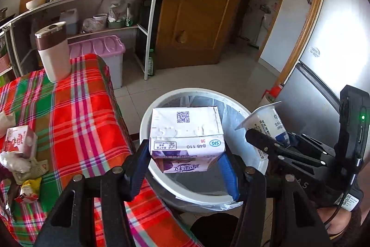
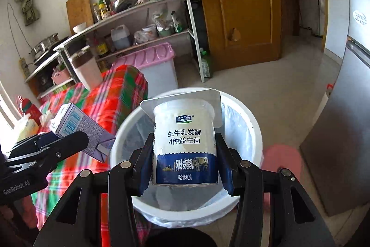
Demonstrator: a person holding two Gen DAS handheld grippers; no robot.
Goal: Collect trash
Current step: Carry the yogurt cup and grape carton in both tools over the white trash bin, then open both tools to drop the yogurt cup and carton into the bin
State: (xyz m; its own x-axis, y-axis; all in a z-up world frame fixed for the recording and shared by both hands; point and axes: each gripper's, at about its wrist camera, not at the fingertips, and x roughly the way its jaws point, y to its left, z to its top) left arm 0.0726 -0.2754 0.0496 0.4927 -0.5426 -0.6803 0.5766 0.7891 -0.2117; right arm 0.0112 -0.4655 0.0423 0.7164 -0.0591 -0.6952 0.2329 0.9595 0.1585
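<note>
Left wrist: left gripper (image 1: 185,154) clamps milk carton (image 1: 186,138), right gripper (image 2: 185,166) clamps yogurt cup (image 2: 185,142), both over lined white bin (image 1: 148,122) beside plaid-clothed table (image 1: 76,112).

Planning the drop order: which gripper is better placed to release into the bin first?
Right, marginally. Its cup hangs squarely over the bin opening. The left gripper's carton sits over the bin's table-side rim, nearer the edge.

bin mouth: white bin (image 1: 148,122) open, unblocked
left: plaid-clothed table (image 1: 76,112) edge touches bin
right: fridge (image 1: 323,94) near
</note>
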